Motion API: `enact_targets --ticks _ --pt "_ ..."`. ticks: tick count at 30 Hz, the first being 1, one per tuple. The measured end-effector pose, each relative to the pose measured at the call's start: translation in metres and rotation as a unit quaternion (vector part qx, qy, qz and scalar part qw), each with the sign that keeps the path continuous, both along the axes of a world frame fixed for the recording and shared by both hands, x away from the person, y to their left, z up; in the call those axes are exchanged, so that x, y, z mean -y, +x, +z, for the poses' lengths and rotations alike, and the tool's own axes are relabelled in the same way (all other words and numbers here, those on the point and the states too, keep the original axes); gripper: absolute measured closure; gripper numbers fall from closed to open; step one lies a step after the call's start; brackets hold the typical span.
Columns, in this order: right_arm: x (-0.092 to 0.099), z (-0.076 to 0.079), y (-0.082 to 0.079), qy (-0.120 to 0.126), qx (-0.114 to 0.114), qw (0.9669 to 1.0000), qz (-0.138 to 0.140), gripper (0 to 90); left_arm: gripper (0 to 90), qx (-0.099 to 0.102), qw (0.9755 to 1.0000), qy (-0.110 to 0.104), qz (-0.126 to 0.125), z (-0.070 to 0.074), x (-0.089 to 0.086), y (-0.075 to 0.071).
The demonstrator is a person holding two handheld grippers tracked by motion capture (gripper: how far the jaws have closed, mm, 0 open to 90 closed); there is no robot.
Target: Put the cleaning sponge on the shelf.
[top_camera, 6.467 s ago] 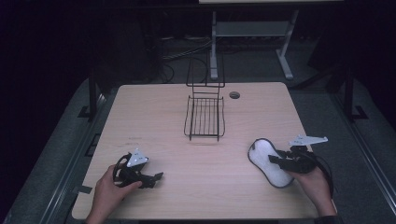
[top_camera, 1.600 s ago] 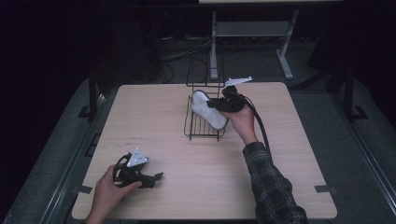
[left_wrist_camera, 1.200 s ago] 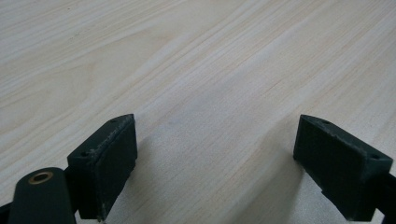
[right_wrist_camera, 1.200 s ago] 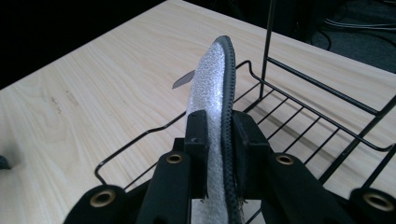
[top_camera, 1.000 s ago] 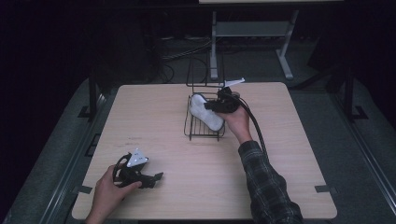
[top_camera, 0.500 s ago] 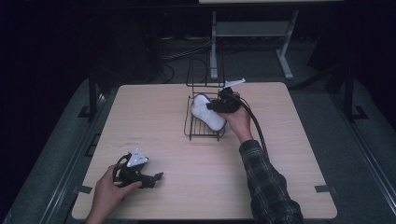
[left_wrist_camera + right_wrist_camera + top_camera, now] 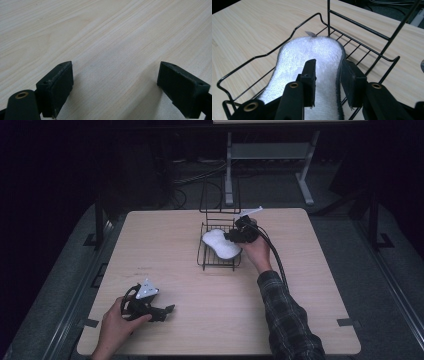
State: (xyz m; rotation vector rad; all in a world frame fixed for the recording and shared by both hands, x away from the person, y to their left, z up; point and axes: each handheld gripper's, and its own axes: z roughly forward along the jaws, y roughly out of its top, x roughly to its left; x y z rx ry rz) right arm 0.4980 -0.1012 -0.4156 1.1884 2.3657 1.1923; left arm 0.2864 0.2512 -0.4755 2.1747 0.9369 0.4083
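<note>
White pad [image 7: 220,244] laid in black wire basket [image 7: 201,256] near far middle of table [image 7: 310,285]. Right gripper [image 7: 234,236] over pad; jaws just been opening, now narrow gap, pad edge between them, grip seems let go. Left gripper [image 7: 165,312] rested on table near front edge, jaws wide, nothing held.

Next, probably: jaws opened more, then lifted straight up so fuzzy pad not snagged or dragged out.

Pad soft, fluffy, peanut shape, dark rim. Basket thin, hard wire. Table smooth pale wood.

Pad [image 7: 221,245] lies in rack [image 7: 202,261] on table [image 7: 165,235].
</note>
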Motion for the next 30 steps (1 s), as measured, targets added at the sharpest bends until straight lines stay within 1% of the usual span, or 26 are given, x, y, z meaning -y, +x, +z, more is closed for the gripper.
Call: enact_targets --ticks 1,3,5,6,10,12,15,17,21,22,25,27,28,30 --pt "0.000 0.000 -0.001 0.004 -0.004 1.0000 -0.004 64.1 12.7 0.000 1.0000 0.000 0.000 0.000 0.000 0.000" --pt "0.002 -0.001 -0.001 0.004 0.001 1.0000 -0.002 64.9 12.7 0.000 1.0000 0.001 0.000 0.000 0.000 0.000" --pt "0.004 0.001 -0.003 0.010 0.001 0.9999 -0.001 70.9 12.7 0.000 1.0000 0.001 0.000 0.000 0.000 0.000" --pt "0.005 0.002 -0.005 0.014 0.004 0.9999 0.000 72.5 12.7 0.000 1.0000 0.001 0.000 0.000 0.000 0.000" --pt "0.010 0.007 -0.012 0.010 0.014 0.9998 0.008 88.8 12.7 0.001 1.0000 0.001 -0.001 0.000 0.000 0.000" --pt "0.013 0.010 -0.015 0.010 0.011 0.9998 0.009 89.5 12.7 0.001 1.0000 0.002 -0.001 0.000 0.000 0.000" --pt "0.019 0.011 -0.018 0.001 0.015 0.9999 0.008 89.6 12.7 0.000 1.0000 0.002 -0.001 0.000 0.000 0.000" --pt "0.023 0.009 -0.020 -0.005 0.014 0.9998 0.010 89.5 12.7 0.000 1.0000 0.001 -0.001 0.000 0.000 0.000" --pt "0.029 0.005 -0.025 -0.009 0.011 0.9998 0.011 89.6 12.7 0.000 1.0000 0.000 0.000 0.000 0.000 0.000" --pt "0.029 0.004 -0.026 -0.008 0.010 0.9999 0.010 89.6 12.7 0.000 1.0000 0.001 -0.001 0.000 0.000 0.000" --pt "0.030 -0.001 -0.030 -0.018 0.008 0.9997 0.015 89.5 12.7 0.000 1.0000 0.000 0.000 0.000 0.000 0.000" --pt "0.029 -0.003 -0.032 -0.018 0.002 0.9996 0.020 89.6 12.7 0.000 1.0000 0.000 0.000 0.000 0.000 0.000" --pt "0.028 -0.003 -0.033 -0.018 0.006 0.9996 0.023 89.6 12.7 0.000 1.0000 0.000 0.000 0.000 0.000 0.000" --pt "0.025 -0.004 -0.035 -0.018 0.005 0.9993 0.031 89.5 12.7 0.000 1.0000 0.001 0.000 0.000 0.000 0.000"
